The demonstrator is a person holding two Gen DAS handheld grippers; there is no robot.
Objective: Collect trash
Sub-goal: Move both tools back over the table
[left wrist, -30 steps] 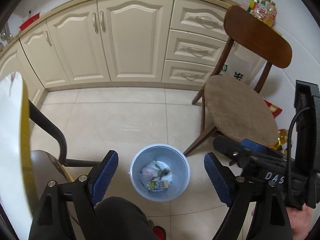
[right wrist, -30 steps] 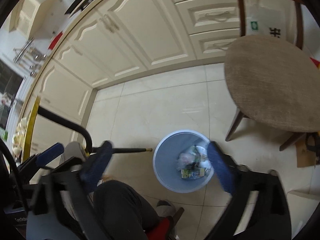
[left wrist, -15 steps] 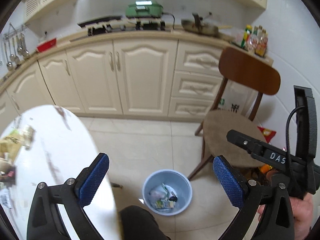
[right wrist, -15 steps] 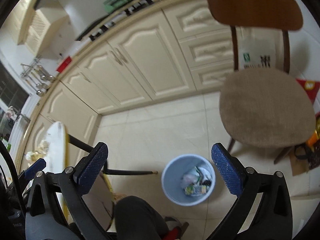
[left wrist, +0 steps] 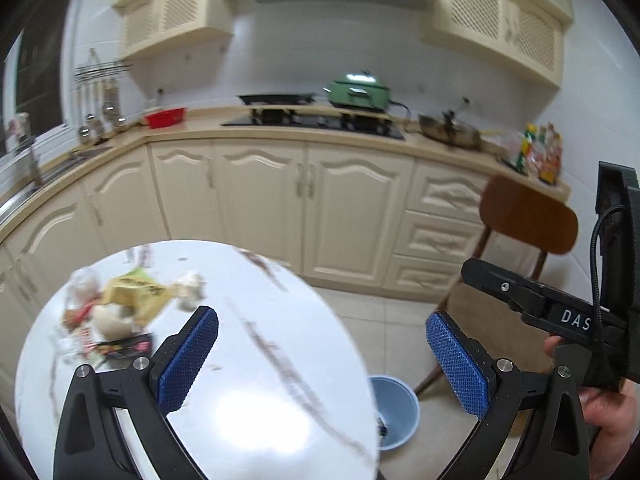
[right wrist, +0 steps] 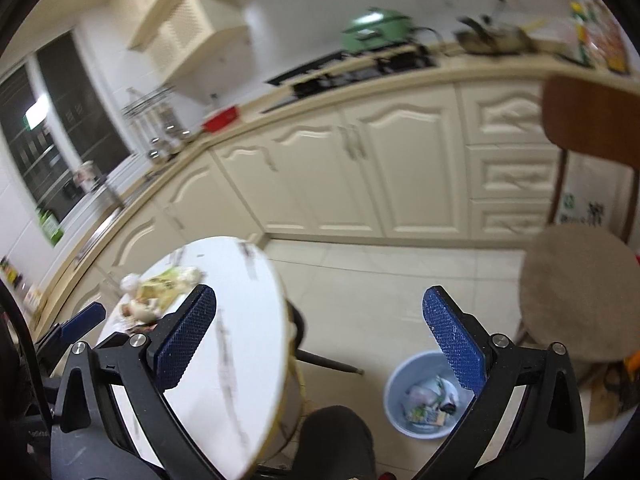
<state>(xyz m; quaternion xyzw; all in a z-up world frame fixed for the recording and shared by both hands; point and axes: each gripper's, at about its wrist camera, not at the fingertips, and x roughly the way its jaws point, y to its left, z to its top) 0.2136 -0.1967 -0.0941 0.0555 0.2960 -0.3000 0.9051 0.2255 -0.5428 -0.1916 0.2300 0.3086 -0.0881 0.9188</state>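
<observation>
Change since earlier: both views have swung up from the bin on the floor to the round white surface [left wrist: 248, 360]; the left claw's jaws have just been opening, with nothing between them.
Trash pile: wrappers and scraps [left wrist: 120, 308] lie clustered on the surface at about 10 o'clock from the left claw, near the far left rim; blur hides what each piece is, though a yellow wrapper [left wrist: 136, 292] and a dark flat packet [left wrist: 124, 346] stand out.
Left claw: the left claw [left wrist: 322, 354] is released, jaws spread wide, empty, hovering above the surface and short of the pile.
Right claw: the right claw [right wrist: 320, 332] is also released and empty, jaws wide, its left pad over the surface edge, its right pad over the floor.
Step in hand: reaching for the next piece, as I judge it.
How to do it well: steer the left claw toward 10 o'clock, come down over one loose piece at the near edge of the pile, close on a crumpled fold rather than a flat face, and lift clear before swinging away so neighbours are not dragged off.
Bin: the pale blue bin [right wrist: 394, 392] stands on the floor at about 5 o'clock from the surface, beside the chair [right wrist: 580, 292].
Bin contents: crumpled white wrapping and a small printed carton [right wrist: 428, 414] sit at the bottom; plenty of room is left.
</observation>
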